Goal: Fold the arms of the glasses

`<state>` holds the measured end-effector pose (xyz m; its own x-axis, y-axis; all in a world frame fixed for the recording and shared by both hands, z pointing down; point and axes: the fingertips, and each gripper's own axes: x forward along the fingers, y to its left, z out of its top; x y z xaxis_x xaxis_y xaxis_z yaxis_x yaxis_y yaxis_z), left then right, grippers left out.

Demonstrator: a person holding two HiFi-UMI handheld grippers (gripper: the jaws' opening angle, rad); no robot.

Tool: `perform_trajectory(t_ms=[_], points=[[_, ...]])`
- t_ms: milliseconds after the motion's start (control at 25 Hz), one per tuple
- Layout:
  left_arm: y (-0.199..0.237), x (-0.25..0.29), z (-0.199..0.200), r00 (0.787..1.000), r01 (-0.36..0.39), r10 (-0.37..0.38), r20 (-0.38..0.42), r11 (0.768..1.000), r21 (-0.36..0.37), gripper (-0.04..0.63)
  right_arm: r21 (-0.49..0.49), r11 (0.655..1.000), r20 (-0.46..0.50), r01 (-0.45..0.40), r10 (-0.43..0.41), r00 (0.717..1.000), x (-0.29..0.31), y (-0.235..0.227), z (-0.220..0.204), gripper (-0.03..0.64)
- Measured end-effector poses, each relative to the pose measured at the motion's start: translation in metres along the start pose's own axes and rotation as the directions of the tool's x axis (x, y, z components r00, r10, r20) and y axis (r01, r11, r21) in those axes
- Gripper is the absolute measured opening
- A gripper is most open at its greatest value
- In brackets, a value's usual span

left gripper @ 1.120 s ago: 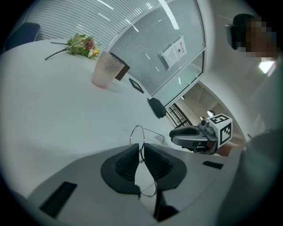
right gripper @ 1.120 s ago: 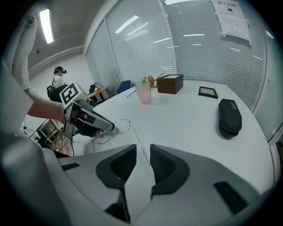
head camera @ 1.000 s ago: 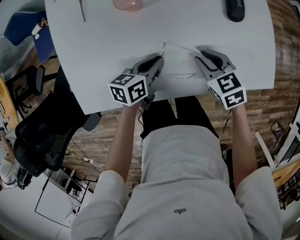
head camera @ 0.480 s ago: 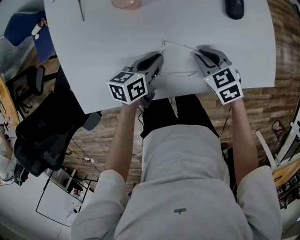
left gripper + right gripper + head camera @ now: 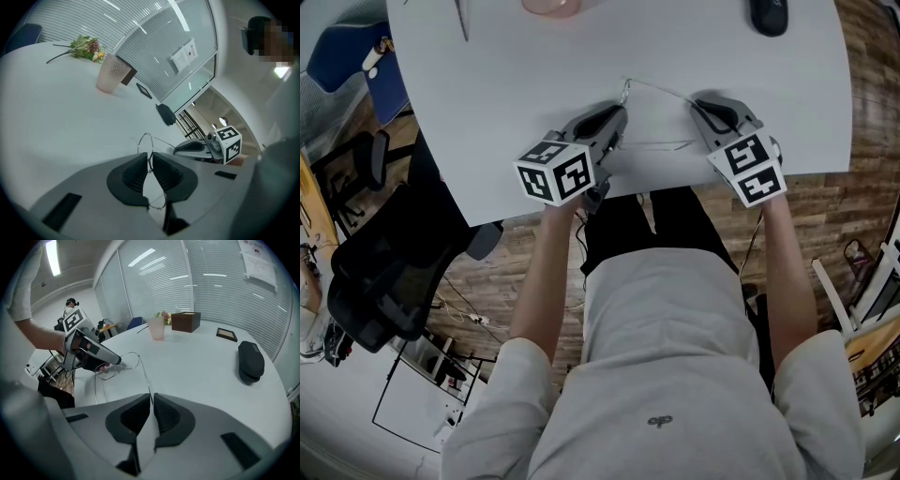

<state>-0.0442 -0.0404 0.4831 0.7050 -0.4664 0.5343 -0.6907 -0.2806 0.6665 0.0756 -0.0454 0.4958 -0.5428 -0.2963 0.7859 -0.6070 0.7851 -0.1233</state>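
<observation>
Now, left tool [image 5: 150, 157] pinching glasses [image 5: 146, 134], right tool [image 5: 152, 399] just closing on arm [image 5: 145, 378]

Your right tongs [image 5: 152, 400] have just been closing on the glasses [image 5: 127, 361] arm. Left tongs [image 5: 116, 361] pinch the frame at 10 o'clock, black case [image 5: 251, 361] at 3.

Past the glasses [image 5: 658, 147] I've got a broad bare stretch of table [image 5: 487, 112] to sweep over, open right up to the pink cup [image 5: 553, 7] and the black case [image 5: 767, 15] at the far edge. The glasses' thin wire lies across the near edge. An office chair [image 5: 384, 272] stands just off the table's left side.
</observation>
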Motion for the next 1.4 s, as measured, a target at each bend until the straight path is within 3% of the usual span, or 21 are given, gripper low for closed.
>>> perform_trajectory(t_ms=[1400], points=[[0.000, 0.003, 0.002, 1.000, -0.012, 0.012, 0.019, 1.000, -0.017, 0.043, -0.082, 0.981, -0.025, -0.179, 0.177, 0.984, 0.004, 0.062, 0.000, 0.031]])
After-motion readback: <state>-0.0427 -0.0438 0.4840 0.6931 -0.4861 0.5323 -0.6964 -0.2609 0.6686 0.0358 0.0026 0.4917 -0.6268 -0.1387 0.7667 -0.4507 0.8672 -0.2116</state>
